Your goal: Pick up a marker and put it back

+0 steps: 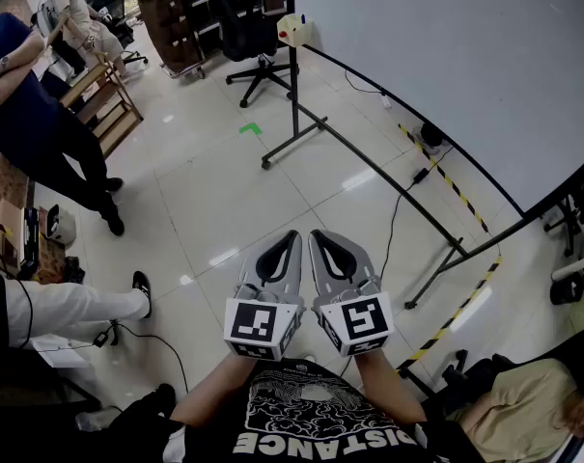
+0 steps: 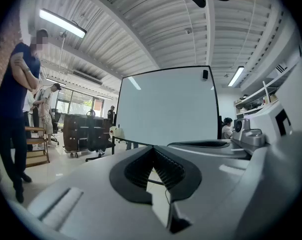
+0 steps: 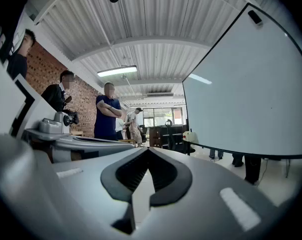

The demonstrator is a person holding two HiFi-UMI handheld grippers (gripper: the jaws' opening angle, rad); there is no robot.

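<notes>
No marker shows in any view. My left gripper (image 1: 290,235) and right gripper (image 1: 317,235) are held side by side in front of the person's chest, above the tiled floor. Both are shut, jaw tips meeting, with nothing between them, as the left gripper view (image 2: 152,148) and the right gripper view (image 3: 147,149) also show. They point toward a large whiteboard (image 1: 436,56) on a black stand, which lies ahead and to the right. A pale box with a red spot (image 1: 293,30) sits at the far end of the board's ledge.
The board's black stand legs (image 1: 296,138) and a cable along yellow-black floor tape (image 1: 446,177) lie ahead. A person in dark blue (image 1: 31,114) stands at the left. Office chair (image 1: 253,27) and dark shelves (image 1: 180,17) stand farther back. A seated person's leg (image 1: 79,307) reaches in at the left.
</notes>
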